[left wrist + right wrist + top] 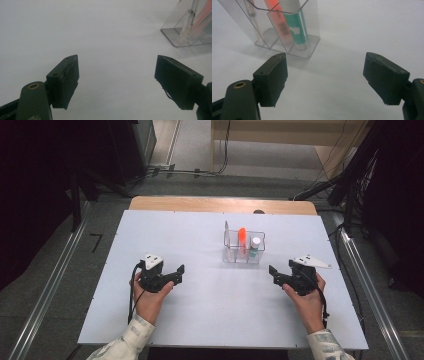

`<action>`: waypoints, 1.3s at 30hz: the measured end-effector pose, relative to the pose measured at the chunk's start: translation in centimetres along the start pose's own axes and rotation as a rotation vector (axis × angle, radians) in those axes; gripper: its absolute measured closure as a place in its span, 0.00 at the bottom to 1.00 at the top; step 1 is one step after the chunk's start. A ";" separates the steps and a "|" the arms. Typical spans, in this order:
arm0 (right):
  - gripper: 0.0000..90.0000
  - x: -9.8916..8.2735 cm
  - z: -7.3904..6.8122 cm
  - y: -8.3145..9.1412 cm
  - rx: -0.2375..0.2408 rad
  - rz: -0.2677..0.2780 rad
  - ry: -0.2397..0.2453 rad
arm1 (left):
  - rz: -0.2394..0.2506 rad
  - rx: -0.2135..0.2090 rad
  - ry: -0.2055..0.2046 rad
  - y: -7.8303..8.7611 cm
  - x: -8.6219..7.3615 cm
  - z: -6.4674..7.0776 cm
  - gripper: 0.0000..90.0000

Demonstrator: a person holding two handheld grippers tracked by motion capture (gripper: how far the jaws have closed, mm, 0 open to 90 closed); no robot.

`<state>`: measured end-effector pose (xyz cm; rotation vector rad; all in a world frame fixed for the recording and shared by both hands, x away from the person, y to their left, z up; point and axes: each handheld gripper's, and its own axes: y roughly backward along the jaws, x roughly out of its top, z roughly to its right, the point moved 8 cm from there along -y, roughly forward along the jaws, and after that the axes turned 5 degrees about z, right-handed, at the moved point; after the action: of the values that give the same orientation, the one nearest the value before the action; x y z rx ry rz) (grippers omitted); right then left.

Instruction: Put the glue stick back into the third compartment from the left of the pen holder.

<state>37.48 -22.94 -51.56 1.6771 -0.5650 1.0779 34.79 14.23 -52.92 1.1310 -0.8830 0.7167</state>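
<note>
I have the left gripper (176, 271) and right gripper (274, 272) spread wide and empty, low over the white tabletop (200, 310). Between them, slightly farther off, stands the clear organizer (243, 254) holding an orange marker (242, 237) and a green-labelled tube (255, 245).

A white table top (200, 315) — grey floor (45, 270), black cables (165, 171) behind.

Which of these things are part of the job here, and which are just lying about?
Part of the job:
- clear holder
- orange marker
- green-labelled tube
- clear pen
- left tongs and right tongs, both open

Just lying about:
- cables on the floor
- white table, merely the work surface
</note>
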 end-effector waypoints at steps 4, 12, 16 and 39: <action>0.20 -0.4 0.8 0.7 -0.013 0.002 -0.007 | 0.006 0.010 0.001 0.4 -0.1 -0.6 0.23; 0.20 -1.1 1.6 1.7 -0.031 -0.007 -0.006 | 0.007 0.021 0.003 1.1 -0.3 -1.4 0.23; 0.20 -1.4 1.8 2.1 -0.034 -0.012 -0.008 | 0.012 0.027 0.002 1.4 -0.3 -1.6 0.23; 0.19 -3.4 6.3 4.7 -0.128 -0.032 -0.063 | -0.022 0.078 0.013 3.5 -1.8 -4.7 0.21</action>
<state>34.50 -30.92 -52.67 1.6074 -0.6325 0.9484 31.99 19.64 -53.74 1.2027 -0.8363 0.7447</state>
